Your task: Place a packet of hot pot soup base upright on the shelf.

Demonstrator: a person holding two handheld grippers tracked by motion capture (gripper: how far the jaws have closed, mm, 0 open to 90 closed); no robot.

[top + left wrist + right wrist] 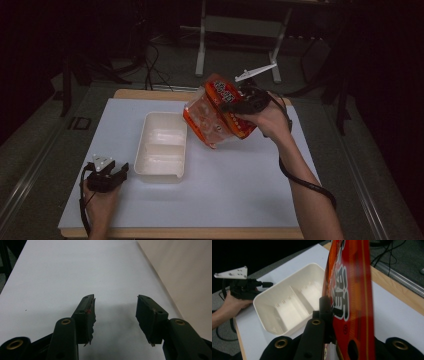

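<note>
Pinched in the right gripper, an orange packet hangs in the air above the tray's far right corner. Left gripper rests on the white table, jaws spread, near left of the tray.

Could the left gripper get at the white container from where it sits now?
Probably yes. The left gripper rests open on the white table cover just beside the white container, with nothing between them. The right gripper holds the orange snack bag up over the container's far side.
</note>
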